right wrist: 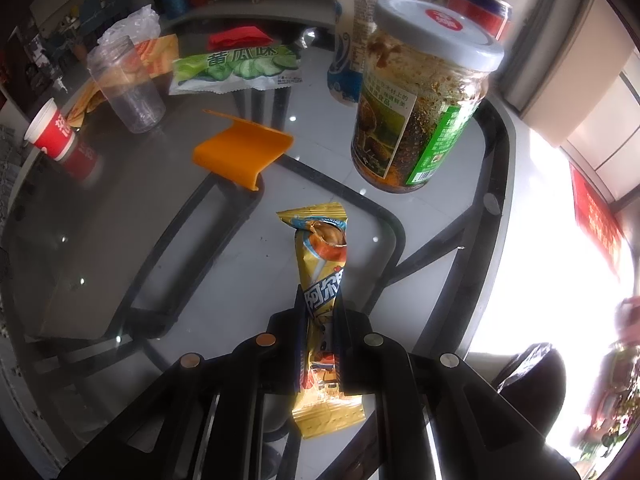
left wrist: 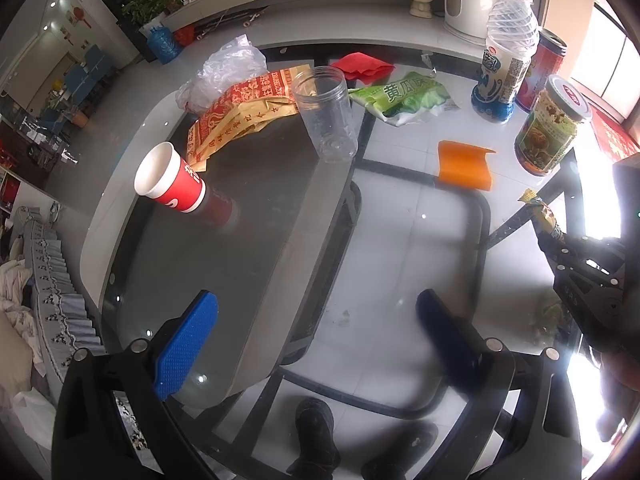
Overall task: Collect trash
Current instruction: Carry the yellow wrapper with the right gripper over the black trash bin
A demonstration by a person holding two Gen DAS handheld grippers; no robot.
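Observation:
My right gripper [right wrist: 320, 300] is shut on a yellow snack wrapper [right wrist: 324, 272] and holds it above the glass table [right wrist: 120, 216]; it shows at the right of the left wrist view [left wrist: 568, 248], with the wrapper [left wrist: 542, 212] sticking up. My left gripper [left wrist: 320, 312] is open and empty above the table's near side. On the table lie a red paper cup [left wrist: 170, 182], a clear plastic jar [left wrist: 326, 114], a yellow-red paper bag [left wrist: 240, 112], a green cucumber-flavour packet [left wrist: 404, 98], a clear plastic bag [left wrist: 224, 72], a red napkin [left wrist: 362, 65] and an orange plastic piece [left wrist: 464, 164].
A dirty glass sauce jar [right wrist: 420, 96] stands close ahead of the right gripper, with a plastic bottle [left wrist: 506, 48] and a red can [left wrist: 542, 68] behind it. The table's curved edge [left wrist: 92, 240] is at left, a sofa [left wrist: 36, 280] beyond it. A shoe [left wrist: 316, 436] shows under the glass.

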